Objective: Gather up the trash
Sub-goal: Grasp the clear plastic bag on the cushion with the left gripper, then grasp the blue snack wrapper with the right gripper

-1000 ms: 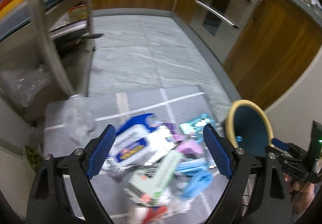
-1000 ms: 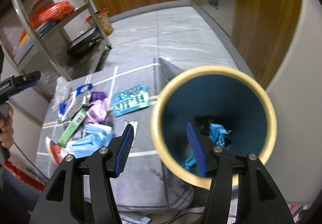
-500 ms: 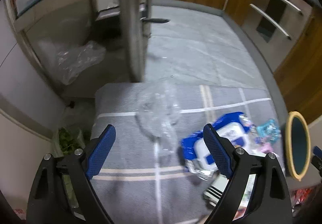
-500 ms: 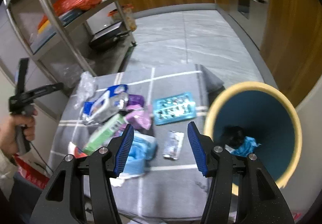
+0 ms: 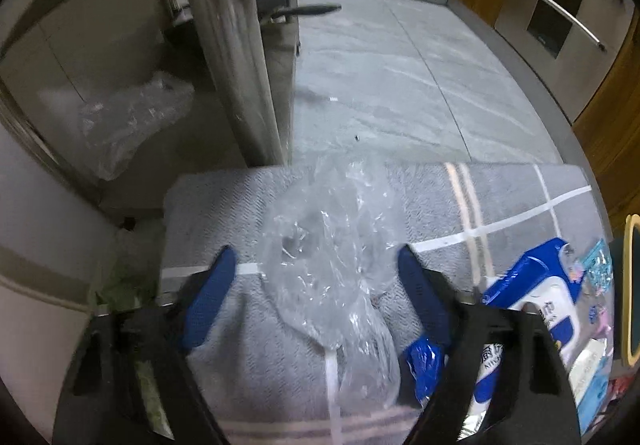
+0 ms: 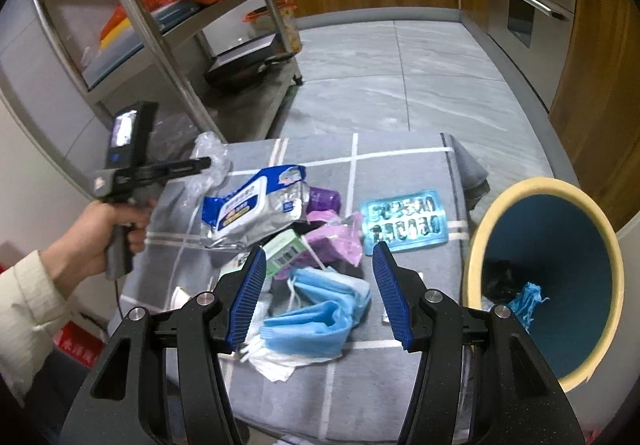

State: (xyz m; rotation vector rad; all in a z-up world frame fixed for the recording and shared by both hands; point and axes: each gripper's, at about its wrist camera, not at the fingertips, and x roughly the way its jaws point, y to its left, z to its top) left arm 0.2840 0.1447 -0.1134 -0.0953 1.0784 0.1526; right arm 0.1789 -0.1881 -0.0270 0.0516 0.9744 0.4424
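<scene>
CHANGE: left gripper [image 5: 316, 277] has swung off the wrapper pile onto the clear plastic bag [image 5: 332, 265] at the mat's far-left corner | LEFT: jaws wide, straddling it, nothing held | RIGHT: right gripper [image 6: 318, 293] wide, empty, over blue masks [image 6: 320, 309] | NEXT: likely pinch bag, carry to bin [image 6: 544, 281]

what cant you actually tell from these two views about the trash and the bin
- Bin: right wrist view shows something black and a blue scrap inside; too dark to identify. The left wrist view's edge cuts it off.
- Wipes pack: left gripper finger covers part.
- Clear plastic bag: whether the open fingers touch it is unclear.
- Masks: count unclear, stacked.
</scene>
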